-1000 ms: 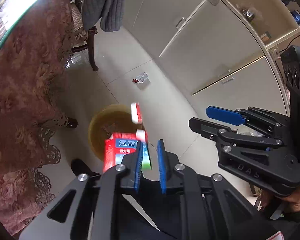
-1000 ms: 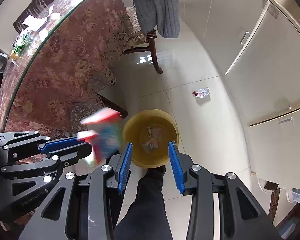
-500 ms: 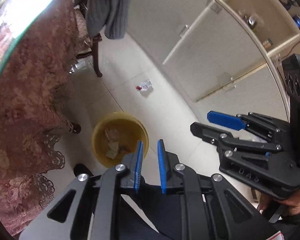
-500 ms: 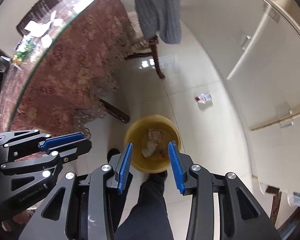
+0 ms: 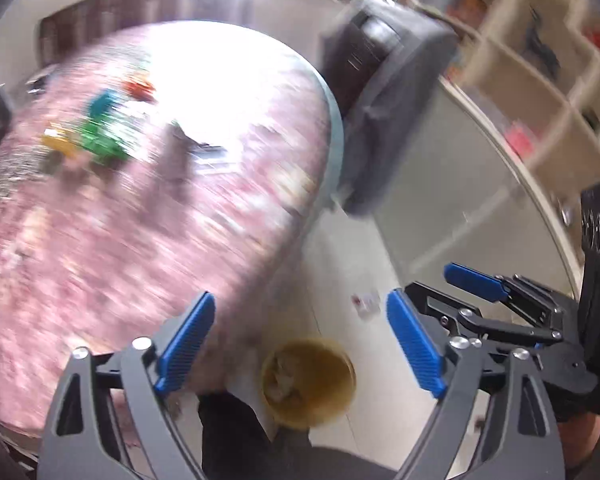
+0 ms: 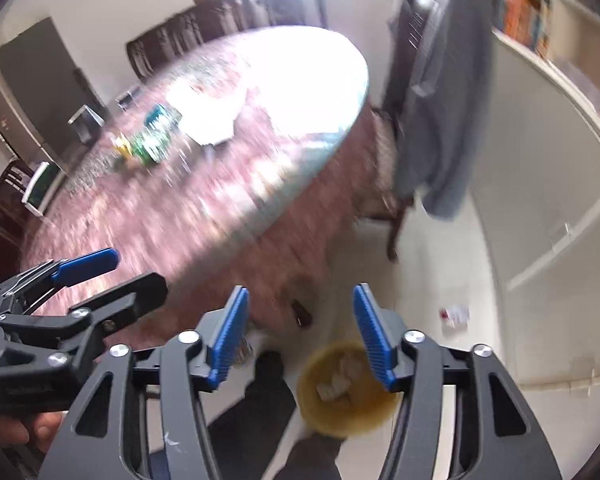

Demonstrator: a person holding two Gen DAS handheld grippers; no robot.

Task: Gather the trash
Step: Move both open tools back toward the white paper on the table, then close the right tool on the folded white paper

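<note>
Round glass-topped tabletop (image 6: 204, 216) with pink floral cloth, blurred. Grey garment (image 6: 440, 92) hangs over a dark wooden chair. Yellow round plastic bin (image 5: 308, 384) on pale tiled floor holds crumpled paper scraps. Left gripper (image 5: 300, 350): jaws opening, wide, nothing between. Right gripper (image 6: 300, 338): jaws opening, empty. Small red-white wrapper (image 6: 456, 314) lies on floor beyond the bin.

motion-blurred table (image 5: 148, 216), its small items (image 6: 152, 144) unreadable, bin (image 5: 308, 384) contents unclear
</note>
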